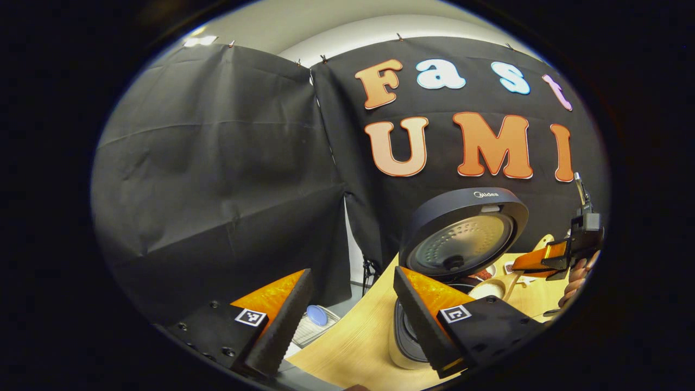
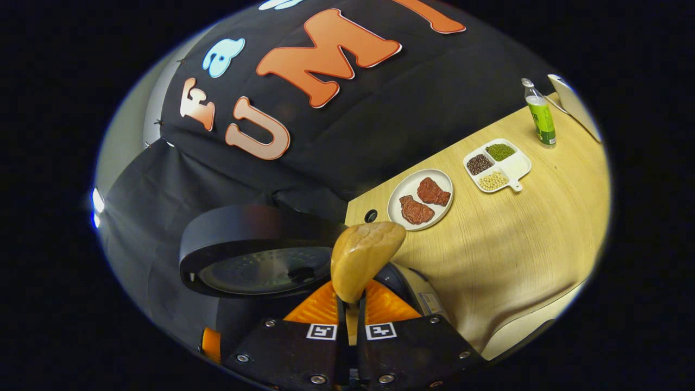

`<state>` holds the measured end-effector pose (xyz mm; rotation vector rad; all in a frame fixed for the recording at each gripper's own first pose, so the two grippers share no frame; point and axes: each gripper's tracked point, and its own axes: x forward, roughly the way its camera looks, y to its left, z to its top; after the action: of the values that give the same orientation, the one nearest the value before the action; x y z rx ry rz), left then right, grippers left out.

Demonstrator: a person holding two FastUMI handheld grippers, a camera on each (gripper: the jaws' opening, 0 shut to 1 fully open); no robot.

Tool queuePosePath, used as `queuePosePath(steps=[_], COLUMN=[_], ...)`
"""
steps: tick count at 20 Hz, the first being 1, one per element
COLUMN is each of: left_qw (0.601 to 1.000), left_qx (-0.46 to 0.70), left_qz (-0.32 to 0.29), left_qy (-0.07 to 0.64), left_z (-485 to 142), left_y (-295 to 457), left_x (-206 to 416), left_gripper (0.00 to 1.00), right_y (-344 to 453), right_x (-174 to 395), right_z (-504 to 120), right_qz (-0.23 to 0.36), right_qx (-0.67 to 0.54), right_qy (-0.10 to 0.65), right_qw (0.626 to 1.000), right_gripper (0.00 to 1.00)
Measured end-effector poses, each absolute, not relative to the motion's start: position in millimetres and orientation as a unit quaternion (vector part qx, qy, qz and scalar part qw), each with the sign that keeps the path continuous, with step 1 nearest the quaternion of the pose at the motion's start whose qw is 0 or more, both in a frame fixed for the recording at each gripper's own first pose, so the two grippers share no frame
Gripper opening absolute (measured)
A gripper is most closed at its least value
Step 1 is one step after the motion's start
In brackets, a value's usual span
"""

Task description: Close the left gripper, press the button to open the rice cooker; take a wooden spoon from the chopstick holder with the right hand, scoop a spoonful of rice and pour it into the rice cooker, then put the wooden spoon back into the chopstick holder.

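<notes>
While a plate of meat, a divided tray and a bottle stand behind on the table, the right gripper pinches the wooden spoon beside the open rice cooker — the left gripper spread wide.

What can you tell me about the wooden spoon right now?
The wooden spoon looks like pale, smooth, glossy wood with a rounded oval bowl. Its handle is clamped between the two fingers of the right tool, bowl end pointing away from the camera. It is held in the air above the rice cooker, whose lid stands open. In the left gripper view the spoon reaches down toward the cooker's opening. Whether it carries rice cannot be told.
</notes>
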<state>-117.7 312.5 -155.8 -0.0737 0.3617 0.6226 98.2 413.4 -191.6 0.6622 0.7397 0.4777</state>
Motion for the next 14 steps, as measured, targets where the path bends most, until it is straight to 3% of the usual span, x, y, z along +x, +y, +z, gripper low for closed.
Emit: queuePosePath(steps=[1,2,4,14], left_qw=[0.935,0.934,0.933,0.931], left_qx=[-0.037,-0.038,-0.038,-0.043], left_qz=[0.304,0.305,0.306,0.309], left_qy=[0.179,0.18,0.183,0.189], left_z=[-156.4,-157.1,-159.2,-163.3], left_y=[312.9,313.2,313.5,311.7], left_x=[-119.3,-119.9,-120.7,-128.7], left_gripper=[1.0,0.93,1.0,1.0], right_y=[413.7,414.6,416.3,426.7], right_x=[98.9,100.0,101.2,92.2], right_z=[-192.0,-192.1,-192.8,-182.2], right_qz=[0.226,0.227,0.228,0.244], right_qx=[0.307,0.297,0.283,0.196], right_qy=[0.348,0.345,0.339,0.286], right_qw=[0.857,0.861,0.868,0.906], right_gripper=[0.05,0.05,0.05,0.05])
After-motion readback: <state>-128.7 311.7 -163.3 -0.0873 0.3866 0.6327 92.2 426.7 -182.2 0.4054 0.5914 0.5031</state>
